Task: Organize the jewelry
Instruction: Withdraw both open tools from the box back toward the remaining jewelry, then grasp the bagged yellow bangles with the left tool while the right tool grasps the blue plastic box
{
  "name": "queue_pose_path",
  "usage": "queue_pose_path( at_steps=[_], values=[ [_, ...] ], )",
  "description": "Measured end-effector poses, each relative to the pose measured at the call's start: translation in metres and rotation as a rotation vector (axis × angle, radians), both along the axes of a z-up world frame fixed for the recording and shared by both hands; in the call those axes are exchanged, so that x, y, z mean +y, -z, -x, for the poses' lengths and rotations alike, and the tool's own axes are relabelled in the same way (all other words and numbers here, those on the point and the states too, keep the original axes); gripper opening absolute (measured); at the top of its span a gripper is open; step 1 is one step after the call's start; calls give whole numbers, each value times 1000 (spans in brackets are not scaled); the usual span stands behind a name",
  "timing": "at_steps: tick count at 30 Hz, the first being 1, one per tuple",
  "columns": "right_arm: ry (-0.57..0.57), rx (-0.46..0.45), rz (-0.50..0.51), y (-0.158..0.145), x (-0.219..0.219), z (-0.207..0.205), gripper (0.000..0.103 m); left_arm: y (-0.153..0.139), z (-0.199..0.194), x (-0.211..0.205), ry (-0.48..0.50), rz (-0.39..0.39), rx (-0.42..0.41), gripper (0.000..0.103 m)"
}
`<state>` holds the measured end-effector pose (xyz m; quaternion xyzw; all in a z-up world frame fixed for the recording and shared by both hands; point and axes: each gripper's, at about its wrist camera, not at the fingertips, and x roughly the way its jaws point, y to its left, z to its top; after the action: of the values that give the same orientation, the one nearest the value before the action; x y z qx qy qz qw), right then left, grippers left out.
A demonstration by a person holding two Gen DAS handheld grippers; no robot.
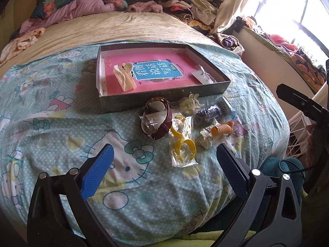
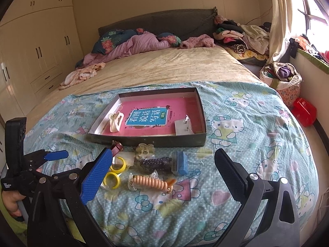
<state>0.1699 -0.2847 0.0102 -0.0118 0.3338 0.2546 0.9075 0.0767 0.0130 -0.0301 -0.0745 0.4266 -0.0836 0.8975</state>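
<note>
Left wrist view showed our left gripper (image 1: 164, 154) spread wide above the yellow rings (image 1: 183, 147); our right gripper (image 2: 163, 162) also gaped, empty.

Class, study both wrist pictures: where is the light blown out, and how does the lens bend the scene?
Left wrist view: the window at upper right is washed out to white, hiding detail outside; the bed bulges like a dome. Right wrist view: glare is confined to the window at the top right corner; the wardrobe curves, and dark vignetting rings the corners.

Loose trinkets (image 1: 185, 121) beside shallow box (image 1: 164, 96)
</note>
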Motion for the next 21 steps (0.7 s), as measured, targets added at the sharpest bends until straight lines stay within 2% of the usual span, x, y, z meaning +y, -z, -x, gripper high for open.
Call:
queue_pose_path(
  at_steps=[8,16,21],
  values=[
    [0,36,29,15,2,-6,99,17,-4,-10,31,14,41,93],
    [21,91,74,43,2,-18,99,33,-11,-21,63,22,70,92],
    [23,104,88,53,3,-23,99,40,-16,-28,84,31,81,71]
  ],
)
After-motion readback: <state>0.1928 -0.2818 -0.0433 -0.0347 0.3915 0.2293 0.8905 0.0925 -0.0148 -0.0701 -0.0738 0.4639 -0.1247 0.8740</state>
